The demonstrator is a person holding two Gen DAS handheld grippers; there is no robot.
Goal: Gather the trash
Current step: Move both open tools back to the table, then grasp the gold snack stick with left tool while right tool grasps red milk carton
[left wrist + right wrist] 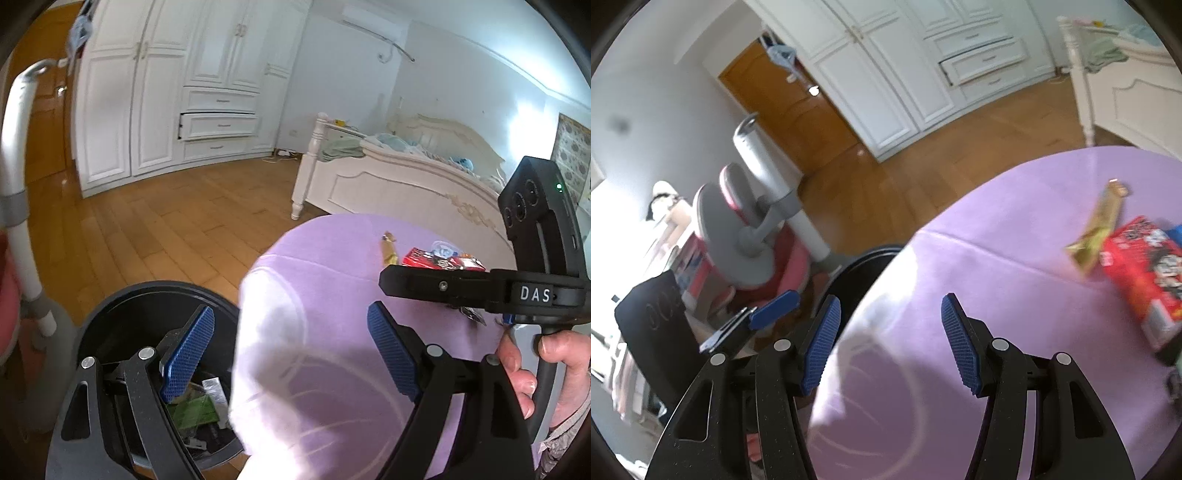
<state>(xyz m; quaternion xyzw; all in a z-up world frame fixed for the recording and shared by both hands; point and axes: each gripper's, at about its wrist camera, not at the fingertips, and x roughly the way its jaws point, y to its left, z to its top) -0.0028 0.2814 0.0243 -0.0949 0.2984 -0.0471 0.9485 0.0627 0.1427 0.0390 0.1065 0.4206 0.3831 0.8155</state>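
A round table with a purple cloth (332, 266) holds trash: a red carton (436, 258), a yellow-green wrapper (389, 251) and clear plastic bits (443, 249). A black bin (147, 306) stands on the floor left of the table, with green and white wrappers (195, 406) inside. My left gripper (291, 354) is open and empty, straddling the table edge above the bin. My right gripper (890, 343) is open and empty over the table's left edge; it also shows in the left wrist view (480, 291). In the right wrist view the carton (1141, 273) and wrapper (1097, 232) lie at the right.
A grey and pink chair (757, 236) stands left of the bin (857, 273). A white bed (399, 177) lies behind the table and white wardrobes (166, 92) line the far wall. A wooden floor (166, 229) lies between them.
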